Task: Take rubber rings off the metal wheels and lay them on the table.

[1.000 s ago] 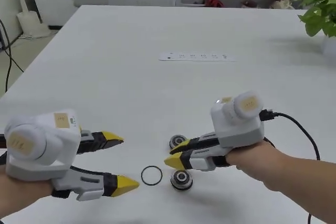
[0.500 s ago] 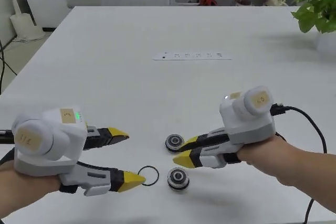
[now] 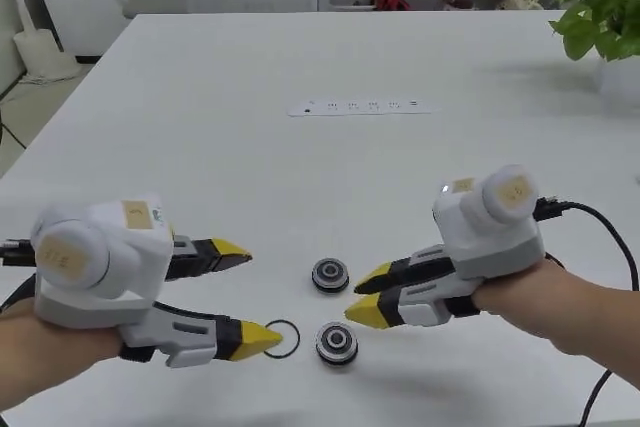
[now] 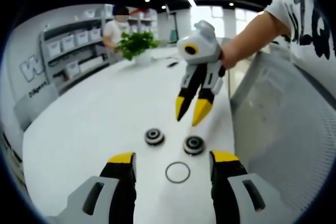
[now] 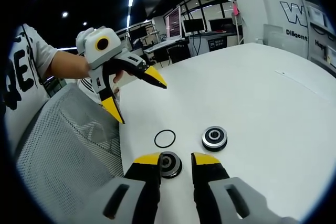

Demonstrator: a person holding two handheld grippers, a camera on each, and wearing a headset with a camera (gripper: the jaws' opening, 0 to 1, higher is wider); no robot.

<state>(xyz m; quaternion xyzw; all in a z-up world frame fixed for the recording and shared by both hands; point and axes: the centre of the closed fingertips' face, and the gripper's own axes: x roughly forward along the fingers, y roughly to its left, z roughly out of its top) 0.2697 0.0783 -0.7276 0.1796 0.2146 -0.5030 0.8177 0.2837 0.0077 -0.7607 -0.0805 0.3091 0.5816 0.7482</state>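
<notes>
— Rubber ring (image 4: 167, 172) is lying flat on the table (image 3: 400, 177), just beside the nearer wheel (image 3: 337, 343); one off, I'm judging.
— And the farther wheel (image 3: 330, 274)?
— Waiting its turn, seemingly. The left gripper (image 3: 258, 297) is gaping wide and empty, pointing at the ring. The right gripper (image 3: 360, 302) is hovering narrowly parted and empty, near both wheels.

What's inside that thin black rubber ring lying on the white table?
Just bare white table. In the head view, the left gripper's yellow tip hides the ring's left edge.

Low in the centre of the head view, the rubber ring (image 3: 283, 338) lies on the table (image 3: 300, 187) just left of the near wheel (image 3: 337, 343); the far wheel (image 3: 330, 274) lies above them.
</notes>
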